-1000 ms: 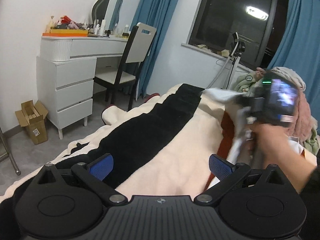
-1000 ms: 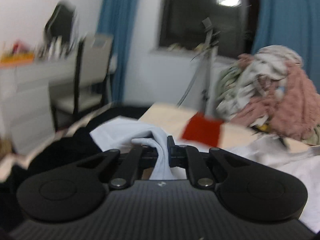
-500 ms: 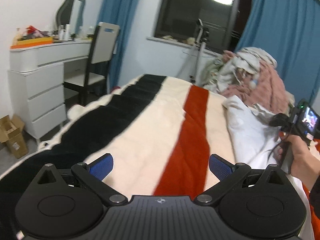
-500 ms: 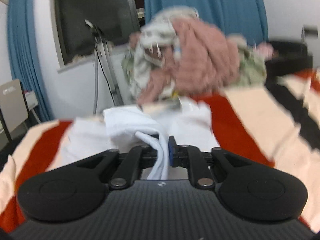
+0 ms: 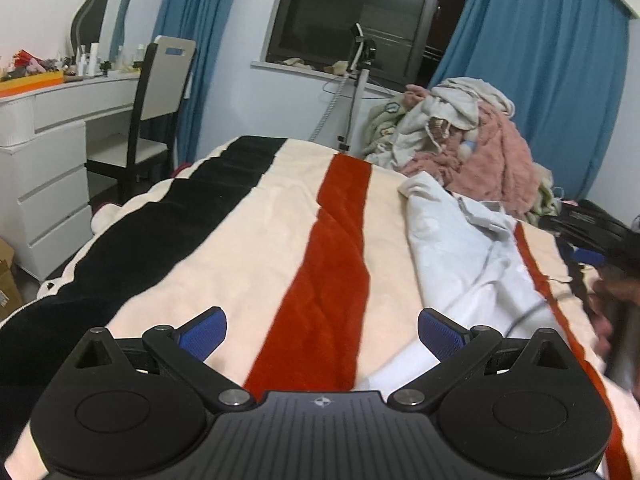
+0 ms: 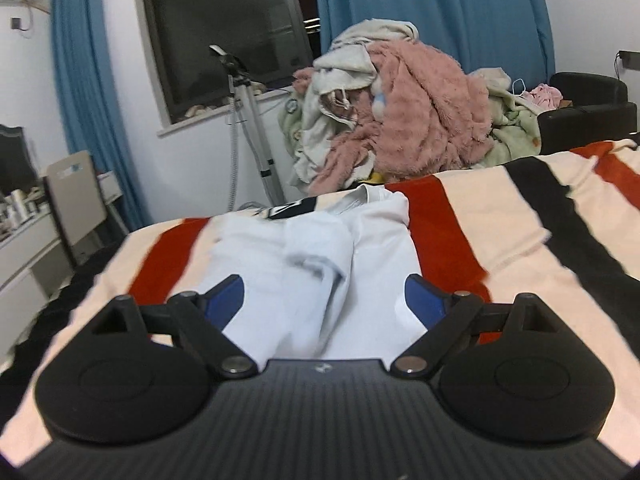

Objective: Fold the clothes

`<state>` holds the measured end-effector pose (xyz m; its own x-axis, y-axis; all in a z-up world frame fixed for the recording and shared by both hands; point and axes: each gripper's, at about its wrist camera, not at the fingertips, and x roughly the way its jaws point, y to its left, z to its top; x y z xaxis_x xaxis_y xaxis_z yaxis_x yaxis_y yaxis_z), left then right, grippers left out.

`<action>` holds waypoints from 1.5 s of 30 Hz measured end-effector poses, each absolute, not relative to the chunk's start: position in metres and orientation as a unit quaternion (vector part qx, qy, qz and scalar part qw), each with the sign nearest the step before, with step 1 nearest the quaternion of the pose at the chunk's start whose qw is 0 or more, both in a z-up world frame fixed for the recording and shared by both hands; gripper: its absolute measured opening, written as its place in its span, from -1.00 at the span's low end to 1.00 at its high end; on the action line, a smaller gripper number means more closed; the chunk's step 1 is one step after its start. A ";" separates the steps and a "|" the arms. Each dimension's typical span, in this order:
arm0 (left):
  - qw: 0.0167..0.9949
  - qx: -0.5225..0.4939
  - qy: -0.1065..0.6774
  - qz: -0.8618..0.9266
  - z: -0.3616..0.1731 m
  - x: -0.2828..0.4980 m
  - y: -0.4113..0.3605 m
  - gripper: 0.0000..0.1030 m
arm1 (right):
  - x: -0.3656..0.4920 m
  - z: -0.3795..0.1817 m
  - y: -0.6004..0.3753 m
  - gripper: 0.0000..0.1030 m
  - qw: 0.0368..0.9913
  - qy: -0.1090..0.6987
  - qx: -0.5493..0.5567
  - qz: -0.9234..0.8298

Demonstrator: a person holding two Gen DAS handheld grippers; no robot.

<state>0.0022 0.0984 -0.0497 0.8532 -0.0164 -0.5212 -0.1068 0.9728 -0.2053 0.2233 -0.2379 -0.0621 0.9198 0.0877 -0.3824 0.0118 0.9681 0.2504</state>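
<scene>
A pale white-blue garment (image 5: 460, 248) lies rumpled on the striped blanket (image 5: 240, 248), right of its red stripe. My left gripper (image 5: 322, 330) hovers open over that stripe with nothing between its blue pads. In the right wrist view the same garment (image 6: 316, 256) stretches away in front of my right gripper (image 6: 324, 294), whose jaws are opening; the cloth lies loose between the blue pads and they do not press on it. The right gripper (image 5: 600, 244) and a blurred hand (image 5: 616, 312) show at the right edge of the left wrist view.
A tall heap of pink, beige and green clothes (image 6: 400, 120) fills the far end of the bed. A tripod stand (image 6: 248, 120) stands by the dark window. A white dresser (image 5: 44, 152) and a chair (image 5: 160, 100) stand left of the bed.
My right gripper carried the garment across to the right side of the bed and let go of it; its jaws went from shut on the cloth to wide apart. The left view swung right.
</scene>
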 end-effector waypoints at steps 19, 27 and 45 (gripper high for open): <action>0.878 -0.279 0.389 0.003 -0.065 -0.043 0.140 0.89 | -0.095 -0.057 -0.244 0.72 0.971 0.207 0.118 0.015; 0.845 -0.314 0.426 0.075 -0.094 -0.032 0.155 0.23 | -0.088 -0.065 -0.250 0.72 0.968 0.214 0.134 0.003; 0.958 -0.140 0.225 -0.106 0.001 -0.127 0.056 -0.93 | -0.112 -0.056 -0.282 0.72 0.966 0.172 0.192 -0.012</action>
